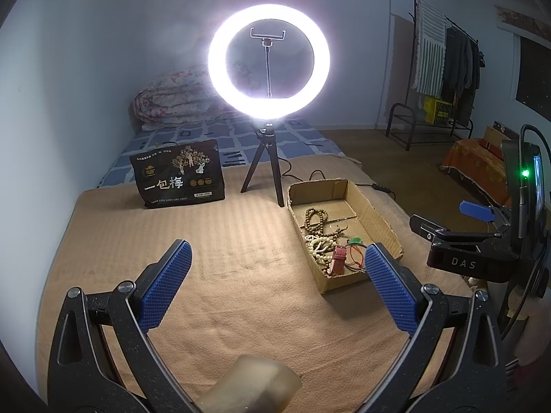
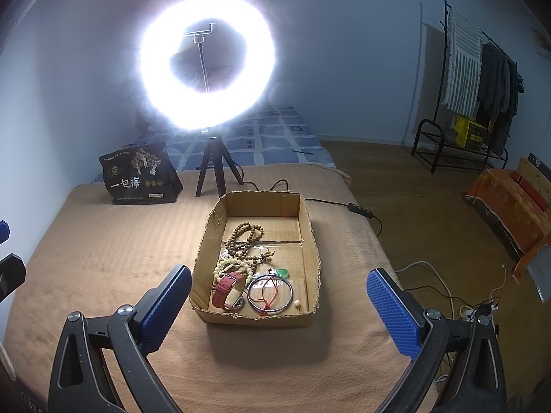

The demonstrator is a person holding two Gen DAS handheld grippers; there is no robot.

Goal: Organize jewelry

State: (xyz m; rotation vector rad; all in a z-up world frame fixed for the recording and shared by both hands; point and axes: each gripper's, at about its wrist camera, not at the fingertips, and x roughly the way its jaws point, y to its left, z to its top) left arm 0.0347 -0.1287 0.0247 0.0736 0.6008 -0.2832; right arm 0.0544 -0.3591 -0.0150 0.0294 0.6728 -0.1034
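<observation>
- Right wrist view: a tan blanket (image 2: 103,258) covers the bed; beyond lie wood floor and a clothes rack (image 2: 475,79).
- Jewelry sits in the cardboard box (image 2: 206,237), between my spread right jaws.
- A lit ring light (image 2: 206,58) and a black bag (image 2: 139,175) stand behind.
- My left jaws gape, empty.
</observation>
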